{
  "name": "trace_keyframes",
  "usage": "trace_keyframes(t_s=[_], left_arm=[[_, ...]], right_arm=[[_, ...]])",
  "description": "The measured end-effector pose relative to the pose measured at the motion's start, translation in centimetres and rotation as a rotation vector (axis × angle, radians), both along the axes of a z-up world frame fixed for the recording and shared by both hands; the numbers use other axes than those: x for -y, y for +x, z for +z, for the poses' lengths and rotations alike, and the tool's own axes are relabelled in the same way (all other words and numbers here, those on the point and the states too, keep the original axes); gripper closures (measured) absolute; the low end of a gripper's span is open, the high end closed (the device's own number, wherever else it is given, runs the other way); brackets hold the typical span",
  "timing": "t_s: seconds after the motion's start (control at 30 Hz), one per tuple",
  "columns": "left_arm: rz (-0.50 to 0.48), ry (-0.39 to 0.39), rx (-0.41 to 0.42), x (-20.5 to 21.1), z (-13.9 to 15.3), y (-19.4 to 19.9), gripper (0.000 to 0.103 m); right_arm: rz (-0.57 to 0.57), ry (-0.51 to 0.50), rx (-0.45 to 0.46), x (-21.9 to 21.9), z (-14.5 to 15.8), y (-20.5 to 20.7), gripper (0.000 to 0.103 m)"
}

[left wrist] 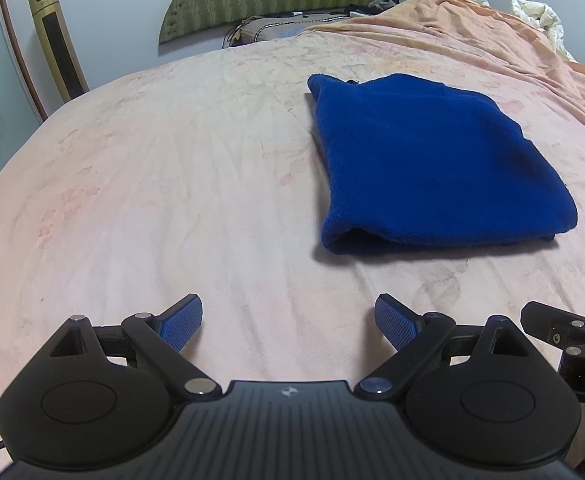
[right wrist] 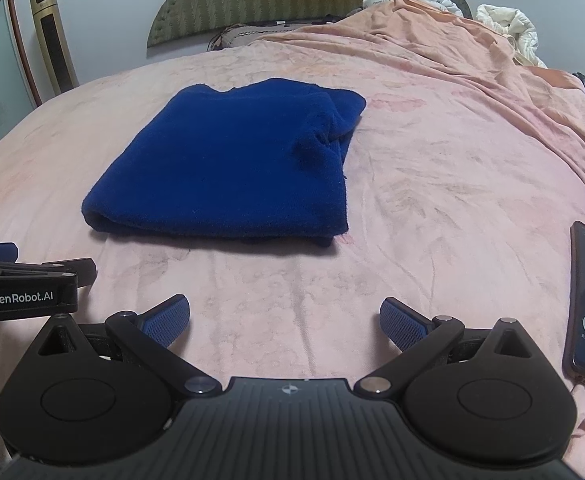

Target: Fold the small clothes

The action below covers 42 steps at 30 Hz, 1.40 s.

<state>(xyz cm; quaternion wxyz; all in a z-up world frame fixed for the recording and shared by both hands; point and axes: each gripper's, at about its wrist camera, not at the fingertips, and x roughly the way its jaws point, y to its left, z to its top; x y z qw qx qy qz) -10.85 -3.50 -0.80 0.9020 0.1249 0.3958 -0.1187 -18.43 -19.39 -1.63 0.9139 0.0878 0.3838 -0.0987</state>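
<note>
The bed (right wrist: pixel 432 184) carries the folded blue garment (right wrist: pixel 228 168), its long axis running away from the grippers. It lies ahead-left of the right gripper (right wrist: pixel 284 322) and ahead-right of the left gripper (left wrist: pixel 288 322), about equally near. Both sets of fingers are spread apart, empty.

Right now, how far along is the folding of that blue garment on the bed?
Looks mostly done: the blue garment lies folded in a compact rectangle on the pink bedsheet. Nothing is in hand; the left gripper and right gripper are open and short of it. Left: perhaps tidying the bunched far right corner.
</note>
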Motion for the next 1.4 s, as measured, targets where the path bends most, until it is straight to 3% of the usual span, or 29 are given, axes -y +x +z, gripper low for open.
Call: trace_keyframes(t_s=[1.4], left_arm=[[0.023, -0.016, -0.026, -0.50, -0.50, 0.17, 0.009]], right_arm=[[-0.006, 0.004, -0.004, -0.23, -0.15, -0.02, 0.000]])
